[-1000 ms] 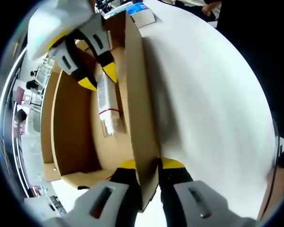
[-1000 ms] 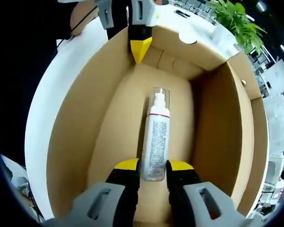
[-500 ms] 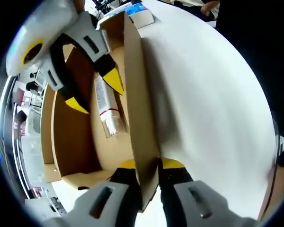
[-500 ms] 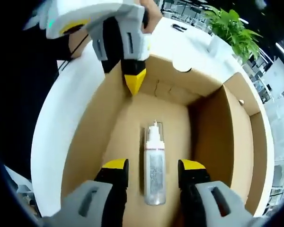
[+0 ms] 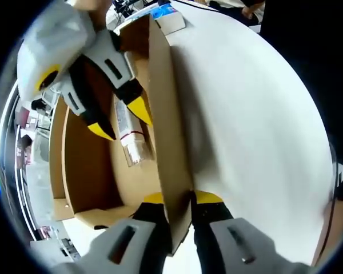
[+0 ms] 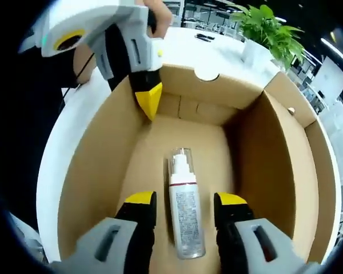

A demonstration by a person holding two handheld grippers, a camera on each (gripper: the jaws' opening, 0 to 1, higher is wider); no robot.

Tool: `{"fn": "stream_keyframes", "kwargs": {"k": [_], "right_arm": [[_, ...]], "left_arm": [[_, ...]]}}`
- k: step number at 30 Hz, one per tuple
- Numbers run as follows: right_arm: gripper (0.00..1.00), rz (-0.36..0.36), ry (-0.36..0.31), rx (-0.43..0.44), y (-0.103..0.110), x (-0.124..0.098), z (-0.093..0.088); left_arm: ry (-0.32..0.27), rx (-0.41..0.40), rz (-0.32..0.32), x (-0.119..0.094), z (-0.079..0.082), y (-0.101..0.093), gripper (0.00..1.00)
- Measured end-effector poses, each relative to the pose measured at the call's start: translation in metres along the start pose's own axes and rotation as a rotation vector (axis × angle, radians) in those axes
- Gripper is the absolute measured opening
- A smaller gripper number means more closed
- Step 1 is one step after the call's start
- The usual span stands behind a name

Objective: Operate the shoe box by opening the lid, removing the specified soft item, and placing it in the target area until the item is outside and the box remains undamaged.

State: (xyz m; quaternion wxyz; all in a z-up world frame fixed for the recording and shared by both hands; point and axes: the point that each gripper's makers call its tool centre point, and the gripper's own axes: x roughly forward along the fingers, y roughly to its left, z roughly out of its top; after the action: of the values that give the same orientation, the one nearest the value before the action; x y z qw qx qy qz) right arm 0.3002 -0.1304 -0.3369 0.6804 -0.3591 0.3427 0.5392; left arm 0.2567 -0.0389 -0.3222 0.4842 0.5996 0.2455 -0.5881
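Cardboard box (image 6: 97, 165), bottle (image 6: 186, 211) between open jaws

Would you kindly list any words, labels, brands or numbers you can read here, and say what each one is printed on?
No text is legible in either view.
Bottle lying in the cardboard box: its label carries lines of fine print, too small and blurred to read.
Blue-and-white item on the table beyond the box: it has some printing, too blurred to read.
The box walls show no print.
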Motion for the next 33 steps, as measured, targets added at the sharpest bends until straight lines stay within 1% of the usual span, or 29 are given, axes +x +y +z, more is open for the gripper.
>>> {"fn": "stream_keyframes", "kwargs": {"k": [2, 4, 7, 12, 15, 25, 33], "right_arm": [[0.35, -0.004, -0.003, -0.003, -0.0004, 0.0000, 0.0003], [0.30, -0.007, -0.006, 0.025, -0.0031, -0.0008, -0.0002], [0.29, -0.015, -0.005, 0.048, -0.0045, -0.0014, -0.0011], [0.27, -0.012, -0.005, 0.040, -0.0013, 0.0002, -0.0019], [0.23, -0.006, -0.014, 0.039, 0.0003, 0.0010, -0.0003], [0.21, -0.010, -0.010, 0.037, 0.0023, 0.0022, -0.0026], [0.21, -0.031, -0.035, 0.043, 0.0019, 0.0015, -0.0038]], "left_arm": [[0.000, -0.001, 0.000, 0.0000, -0.0001, 0.0001, 0.12], [-0.001, -0.001, 0.000, 0.0000, -0.0002, 0.0001, 0.12], [-0.001, -0.001, 0.000, 0.0000, -0.0004, 0.0001, 0.12], [-0.001, -0.001, 0.000, 0.0001, -0.0007, 0.0000, 0.12], [-0.001, -0.003, 0.000, 0.0000, -0.0009, -0.0001, 0.12], [-0.001, -0.006, 0.000, -0.0001, -0.0016, -0.0002, 0.12], [0.001, -0.009, 0.000, -0.0003, -0.0019, -0.0002, 0.12]]}}
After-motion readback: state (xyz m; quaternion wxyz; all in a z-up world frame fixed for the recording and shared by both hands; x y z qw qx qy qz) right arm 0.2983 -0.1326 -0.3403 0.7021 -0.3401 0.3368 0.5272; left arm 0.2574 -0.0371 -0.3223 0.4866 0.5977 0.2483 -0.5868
